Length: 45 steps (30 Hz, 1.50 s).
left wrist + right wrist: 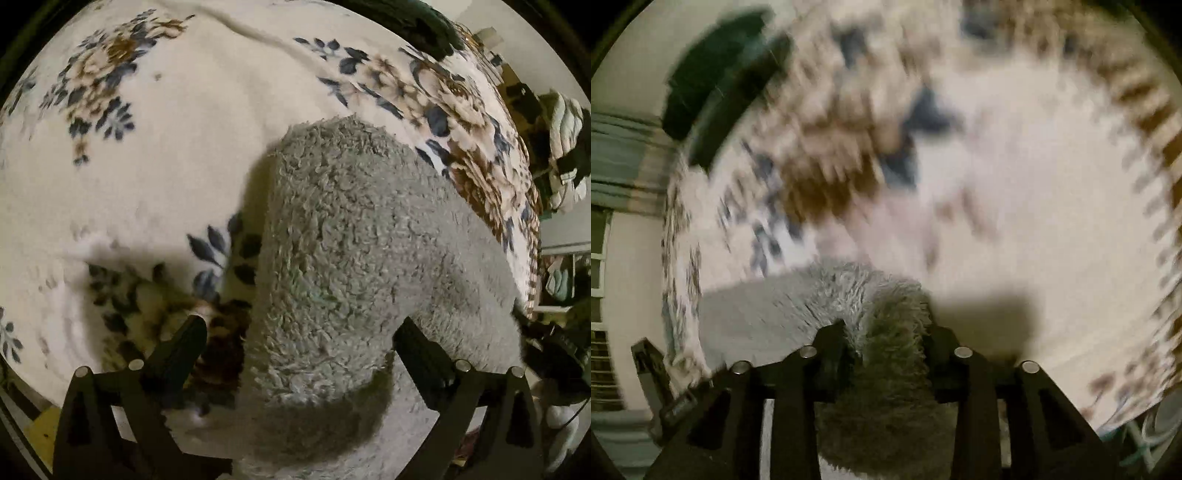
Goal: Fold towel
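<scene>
1. The towel (332, 236) is grey and shaggy. It lies on a bed covered by a cream floral blanket (155, 155). In the left wrist view it runs as a thick, rounded band from between the jaws toward the far side of the blanket, so I judge it is already doubled at least once.
2. The right gripper (886, 339) has its jaws narrow and closed on a bunch of the towel (894, 332); the pile fills the space between them. This view is strongly blurred, so the right gripper is in fast motion.
3. The left gripper (301, 332) has its jaws wide. The towel passes between them, but neither jaw presses it, so this side gives no hold.
4. My judgement of the step: one end of the towel is being carried over the rest by the right gripper alone.
5. What could go wrong: with only one grip and a fast swing, the free end may drag or twist, and the fold may land crooked. The thick pile may also slip out of the narrow jaws if only a small amount is caught.
6. A dark object (716, 85) rests at the blanket's far edge, well apart from the towel.
</scene>
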{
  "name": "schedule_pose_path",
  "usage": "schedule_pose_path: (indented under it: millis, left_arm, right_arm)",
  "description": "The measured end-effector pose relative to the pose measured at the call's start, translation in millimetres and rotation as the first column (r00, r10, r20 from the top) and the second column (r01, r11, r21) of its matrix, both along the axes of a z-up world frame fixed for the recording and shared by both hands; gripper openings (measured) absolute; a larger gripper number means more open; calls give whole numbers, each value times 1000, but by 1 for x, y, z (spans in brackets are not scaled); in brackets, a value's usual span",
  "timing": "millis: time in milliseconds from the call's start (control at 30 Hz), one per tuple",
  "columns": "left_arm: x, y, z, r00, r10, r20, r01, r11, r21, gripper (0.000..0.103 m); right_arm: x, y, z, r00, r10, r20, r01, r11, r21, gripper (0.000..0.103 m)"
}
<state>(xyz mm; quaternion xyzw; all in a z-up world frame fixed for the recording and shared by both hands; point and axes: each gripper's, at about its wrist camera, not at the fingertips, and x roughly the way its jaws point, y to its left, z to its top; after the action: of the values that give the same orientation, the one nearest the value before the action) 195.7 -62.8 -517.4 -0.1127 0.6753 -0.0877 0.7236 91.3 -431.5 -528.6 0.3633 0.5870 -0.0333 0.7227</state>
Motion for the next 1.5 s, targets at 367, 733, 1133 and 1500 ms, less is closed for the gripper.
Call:
schedule_pose_path:
  millis: [367,733,1133,1500]
  left_arm:
    - [-42,16,17,1000,7,10,-7,1000,23,103]
    - [-74,21,-10,997,-61,-40,62,997,36,103]
    - [-83,2,9,994,-112,-11,113,988,102,103]
    - [-94,18,-14,995,-96,-10,97,995,32,103]
  right_arm:
    - [-115,-14,-42,967,-175,-184,223,932,285,72]
    - [-156,12,-29,966,-75,-247,118,979,165,21]
    - [-60,0,47,1000,24,-12,-25,999,-42,72]
    - [31,-2,1,999,28,-34,-30,996,-85,22]
